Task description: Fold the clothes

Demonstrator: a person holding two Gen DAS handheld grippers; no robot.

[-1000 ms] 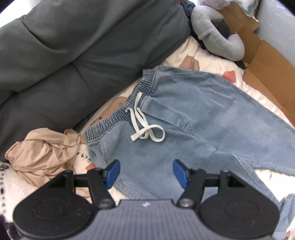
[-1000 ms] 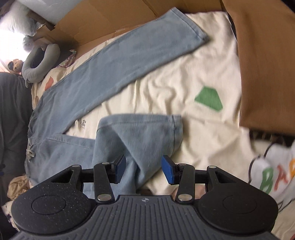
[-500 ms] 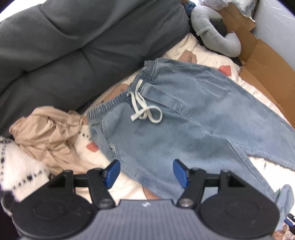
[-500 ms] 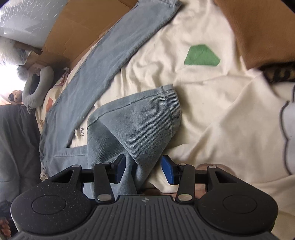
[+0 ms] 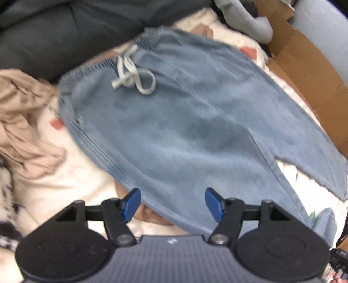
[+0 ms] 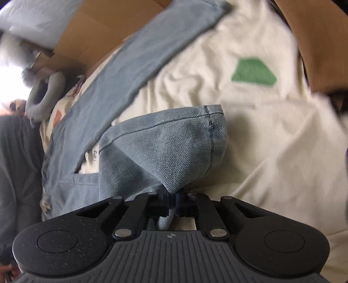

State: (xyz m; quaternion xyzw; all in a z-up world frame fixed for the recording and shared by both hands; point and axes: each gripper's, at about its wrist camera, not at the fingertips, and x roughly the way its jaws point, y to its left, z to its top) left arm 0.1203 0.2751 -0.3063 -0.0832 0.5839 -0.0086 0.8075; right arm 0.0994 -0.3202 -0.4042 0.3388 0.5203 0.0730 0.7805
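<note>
Light blue jeans with an elastic waistband and a white drawstring lie flat on a cream blanket. My left gripper hangs open just above the near side seam of the jeans, with denim under the gap and nothing pinched. In the right wrist view one leg stretches away to the upper right. The other leg's cuff end is folded back, and my right gripper is shut on a fold of that denim, its pads almost hidden by the cloth.
A crumpled beige garment and a black-and-white fleece lie left of the jeans. Dark grey cushions rise behind the waistband. A grey neck pillow and cardboard border the far right. The blanket has a green patch; brown cloth lies beyond.
My right gripper has come down and closed on the folded-back leg. My left gripper has dropped closer over the jeans' near edge, still open.
</note>
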